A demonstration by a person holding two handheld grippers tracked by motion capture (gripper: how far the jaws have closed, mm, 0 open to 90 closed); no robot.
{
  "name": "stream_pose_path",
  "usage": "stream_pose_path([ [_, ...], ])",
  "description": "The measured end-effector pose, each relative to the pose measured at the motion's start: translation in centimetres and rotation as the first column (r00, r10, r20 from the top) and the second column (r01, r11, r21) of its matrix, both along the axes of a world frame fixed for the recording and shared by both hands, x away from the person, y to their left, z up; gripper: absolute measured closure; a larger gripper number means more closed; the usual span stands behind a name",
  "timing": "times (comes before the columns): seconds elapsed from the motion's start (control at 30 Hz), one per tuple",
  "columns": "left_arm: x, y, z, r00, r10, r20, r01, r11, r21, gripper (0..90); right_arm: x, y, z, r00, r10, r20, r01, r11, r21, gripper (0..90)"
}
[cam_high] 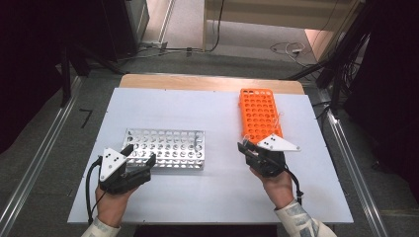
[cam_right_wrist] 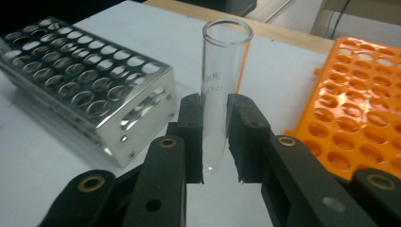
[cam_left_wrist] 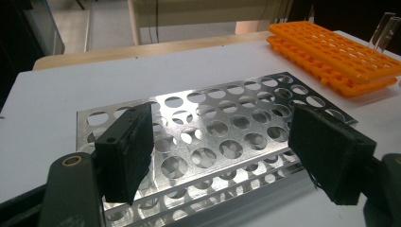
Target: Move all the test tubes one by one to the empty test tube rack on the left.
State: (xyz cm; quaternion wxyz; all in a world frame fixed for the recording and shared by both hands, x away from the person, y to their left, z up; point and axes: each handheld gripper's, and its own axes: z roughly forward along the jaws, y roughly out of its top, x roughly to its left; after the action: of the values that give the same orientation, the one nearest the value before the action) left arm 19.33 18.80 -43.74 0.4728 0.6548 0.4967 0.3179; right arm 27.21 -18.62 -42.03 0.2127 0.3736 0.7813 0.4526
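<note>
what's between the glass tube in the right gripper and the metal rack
Nothing visible. The right gripper holds the glass tube upright, and bare white table lies between it and the metal rack.

Lighting is even and overhead, bright on the white table point(cam_high: 197, 197), while the surrounding floor and the left and right edges of the high view fall into near black. Shadows under the hands are short and soft. The metal rack point(cam_left_wrist: 222, 142) carries mirror-like glare on its top plate, strongest at lower centre of the left gripper view. The glass tube point(cam_right_wrist: 222, 90) shows pale reflections along its wall. All three pictures are soft and slightly grainy; near jaws at the bottom blur. The orange rack point(cam_right_wrist: 364, 109) looks saturated.
</note>
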Motion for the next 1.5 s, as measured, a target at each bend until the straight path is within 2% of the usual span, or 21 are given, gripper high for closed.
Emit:
stream_pose_path([
  [0.23, 0.0, -0.1, 0.0, 1.0, -0.006, -0.002, 0.006, 1.0, -0.003, 23.0, -1.1, 1.4, -0.7, 0.9981, 0.058, -0.022, -0.058, 0.998, -0.013, 73.6],
  [0.6, -0.1, -0.5, -0.2, 0.9997, -0.025, -0.008, 0.025, 0.9997, -0.005, 23.1, -2.0, 3.3, -1.9, 0.9912, 0.124, -0.047, -0.126, 0.991, -0.039, 73.6],
  [1.17, -0.2, -1.4, -0.3, 0.9981, -0.059, -0.019, 0.059, 0.9982, -0.002, 23.2, -2.6, 4.6, -2.5, 0.9841, 0.168, -0.059, -0.171, 0.984, -0.051, 73.6],
  [1.5, -0.3, -2.4, -0.4, 0.9943, -0.104, -0.026, 0.104, 0.9946, -0.004, 23.2, -2.9, 5.3, -2.7, 0.9797, 0.19, -0.065, -0.193, 0.98, -0.053, 73.6],
])
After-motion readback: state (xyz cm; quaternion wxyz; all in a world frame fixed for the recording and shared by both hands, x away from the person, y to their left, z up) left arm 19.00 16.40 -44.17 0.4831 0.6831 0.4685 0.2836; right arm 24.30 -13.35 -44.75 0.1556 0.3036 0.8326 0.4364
